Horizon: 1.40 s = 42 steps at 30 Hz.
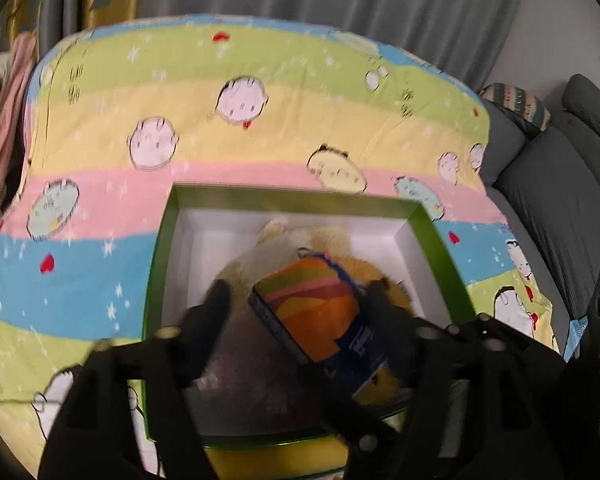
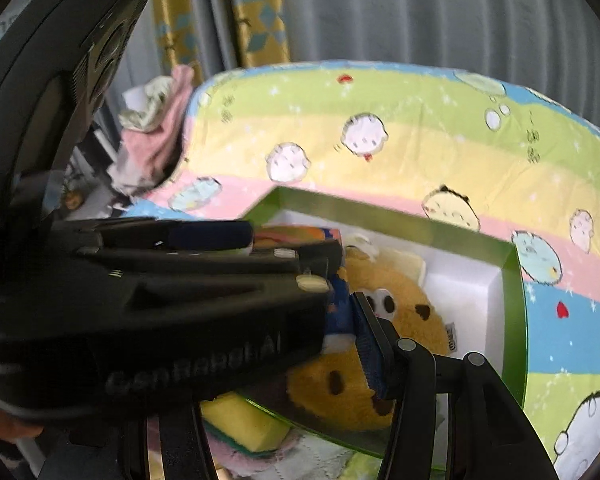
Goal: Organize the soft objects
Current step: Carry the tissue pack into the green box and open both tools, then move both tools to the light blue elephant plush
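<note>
plush toy (image 2: 384, 312): near half hidden behind the left gripper (image 2: 296, 264).
packet (image 1: 320, 312): print blurred, unreadable; whether the fingers touch it, perhaps not.
sponge (image 2: 244, 420): partly covered.
right gripper (image 2: 364, 340): left finger hidden.

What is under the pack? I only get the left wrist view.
Observer: A brown plush, its spotted face showing.
Operator: Where are the right fingers?
Observer: One right finger lies along the pack's blue end; the other is hidden.
Operator: Anything outside the box?
Observer: A yellow sponge by the near wall of the box.
</note>
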Motion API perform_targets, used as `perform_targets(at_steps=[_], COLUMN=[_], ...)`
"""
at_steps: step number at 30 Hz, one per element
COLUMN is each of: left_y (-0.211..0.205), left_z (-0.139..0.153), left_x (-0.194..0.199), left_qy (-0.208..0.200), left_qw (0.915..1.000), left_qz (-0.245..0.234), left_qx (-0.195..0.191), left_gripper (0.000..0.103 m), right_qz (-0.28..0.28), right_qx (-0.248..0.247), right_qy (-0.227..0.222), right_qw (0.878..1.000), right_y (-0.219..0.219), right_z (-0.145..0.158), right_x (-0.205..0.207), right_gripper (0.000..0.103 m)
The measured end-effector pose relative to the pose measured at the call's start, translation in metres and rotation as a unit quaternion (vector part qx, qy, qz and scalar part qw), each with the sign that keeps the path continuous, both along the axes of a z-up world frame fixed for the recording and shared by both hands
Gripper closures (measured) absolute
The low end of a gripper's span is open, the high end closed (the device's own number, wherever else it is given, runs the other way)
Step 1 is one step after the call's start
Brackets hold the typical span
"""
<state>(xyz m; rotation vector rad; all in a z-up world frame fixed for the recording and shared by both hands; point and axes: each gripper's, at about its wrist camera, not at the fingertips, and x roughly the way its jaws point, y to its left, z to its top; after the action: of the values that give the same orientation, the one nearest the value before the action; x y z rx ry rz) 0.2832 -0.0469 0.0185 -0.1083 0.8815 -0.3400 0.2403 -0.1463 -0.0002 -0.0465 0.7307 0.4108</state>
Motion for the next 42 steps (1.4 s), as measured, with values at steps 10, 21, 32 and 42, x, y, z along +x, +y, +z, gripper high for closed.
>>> perform_targets(at_steps=[10,21,32,42], left_y=[0.013,0.040,0.045,0.040], left_z=[0.006,0.048,0.075,0.084], left_x=[-0.036,-0.155,-0.246,-0.284], left_qy=[-0.014,-0.108,-0.159,-0.182], left_qw=[0.9987,0.9914,0.9832,0.9779], left_qz=[0.020,0.049,0.069,0.075], left_qx=[0.045,0.055,0.057,0.071], left_gripper=[0.012,0.001,0.001,0.001], right_qz=[-0.058,-0.079,-0.083,-0.076], right_qx=[-0.025,0.005,0.028,0.032], right_qy=[-0.011,-0.071,-0.093,-0.097], right_qw=[0.998,0.994,0.992,0.992], right_y=[-0.024,-0.043,-0.048,-0.051], right_z=[0.008,0.035,0.056,0.061], right_x=[-0.034,-0.148,-0.228,-0.258], right_gripper=[0.035,0.031,0.022,0.018])
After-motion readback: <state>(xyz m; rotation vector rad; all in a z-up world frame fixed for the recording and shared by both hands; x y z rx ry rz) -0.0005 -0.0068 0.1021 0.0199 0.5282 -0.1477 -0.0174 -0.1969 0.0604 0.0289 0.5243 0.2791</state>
